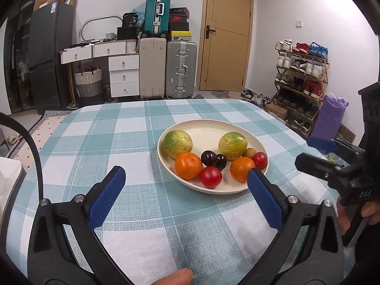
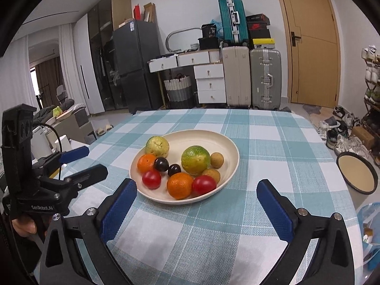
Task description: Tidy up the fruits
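A cream plate [image 1: 206,129] [image 2: 213,140] sits mid-table on the checked cloth. It holds two green-yellow fruits [image 1: 177,143] [image 2: 195,159], two oranges [image 1: 188,168] [image 2: 179,185], two red tomatoes [image 1: 210,177] [image 2: 204,185], two dark plums [image 1: 209,158] [image 2: 161,163] and small brown longans [image 2: 216,160]. My left gripper [image 1: 186,172] [image 2: 93,161] is open wide, just short of the plate's near left rim, with nothing between its blue pads. My right gripper [image 2: 197,185] [image 1: 308,153] is open too, before the near rim and empty.
A round dark-rimmed pan [image 2: 357,174] stands at the table's right edge. Bare cloth [image 1: 106,137] stretches left of and behind the plate. Off the table are a purple bag [image 1: 331,118], a shoe rack [image 1: 300,83], suitcases [image 1: 181,68] and a white dresser [image 2: 210,83].
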